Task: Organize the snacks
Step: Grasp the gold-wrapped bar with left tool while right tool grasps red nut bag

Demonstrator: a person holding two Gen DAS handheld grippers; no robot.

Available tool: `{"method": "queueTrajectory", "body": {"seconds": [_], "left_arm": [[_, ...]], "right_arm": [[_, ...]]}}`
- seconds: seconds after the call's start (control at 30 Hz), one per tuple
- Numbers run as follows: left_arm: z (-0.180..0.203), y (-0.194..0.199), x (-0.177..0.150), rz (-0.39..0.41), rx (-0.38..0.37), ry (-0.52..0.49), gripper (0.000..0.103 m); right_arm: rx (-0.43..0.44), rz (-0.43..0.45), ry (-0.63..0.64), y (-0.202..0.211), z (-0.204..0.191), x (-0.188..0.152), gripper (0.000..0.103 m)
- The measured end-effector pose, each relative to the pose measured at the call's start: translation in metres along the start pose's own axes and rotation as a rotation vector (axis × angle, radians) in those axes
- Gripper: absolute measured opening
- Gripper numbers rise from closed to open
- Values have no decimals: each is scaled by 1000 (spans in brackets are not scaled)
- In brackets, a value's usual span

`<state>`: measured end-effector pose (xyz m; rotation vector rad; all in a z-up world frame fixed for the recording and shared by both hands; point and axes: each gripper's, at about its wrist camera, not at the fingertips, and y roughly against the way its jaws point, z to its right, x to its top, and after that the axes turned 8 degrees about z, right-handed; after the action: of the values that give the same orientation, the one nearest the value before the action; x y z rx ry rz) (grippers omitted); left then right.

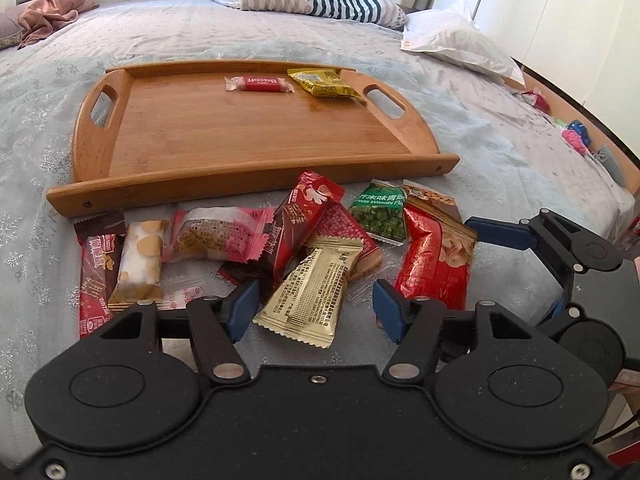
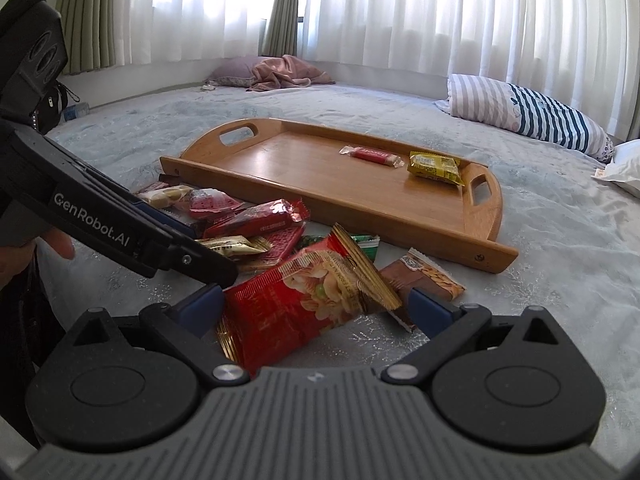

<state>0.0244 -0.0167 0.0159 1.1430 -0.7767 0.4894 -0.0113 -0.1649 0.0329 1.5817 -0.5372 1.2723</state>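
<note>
I've got both grippers low over the loose snack pile on the bed just short of the wooden tray [image 1: 256, 128], left gripper [image 1: 310, 308] spread around the gold packet [image 1: 310, 292] and right gripper [image 2: 316, 306] spread around the red nut packet [image 2: 296, 304], seemingly not yet pinching, because the tray holds only two snacks.

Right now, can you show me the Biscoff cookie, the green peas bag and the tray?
Biscoff cookie [image 1: 259, 83]: left wrist view, red label.
Green peas bag [image 1: 379, 211]: left wrist view, bag's middle.
Tray [image 1: 248, 190]: left wrist view, near rim.

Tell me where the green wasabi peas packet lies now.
In the left wrist view, the green wasabi peas packet lies on the bed just before the wooden tray, right of the pile.
</note>
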Motion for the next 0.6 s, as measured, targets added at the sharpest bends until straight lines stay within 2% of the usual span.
{"method": "queueTrajectory", "body": {"seconds": [0.1,0.2,0.6], "left_arm": [[0,1,0,0,-4,7,57],[-1,3,2,-1,-8,20,49],[-2,8,2,-19,-50,55,37]], "right_arm": [[1,1,11,0,-2,0,103],[3,0,8,1,-2,0,103],[35,0,-65,7,-1,2,103]]}}
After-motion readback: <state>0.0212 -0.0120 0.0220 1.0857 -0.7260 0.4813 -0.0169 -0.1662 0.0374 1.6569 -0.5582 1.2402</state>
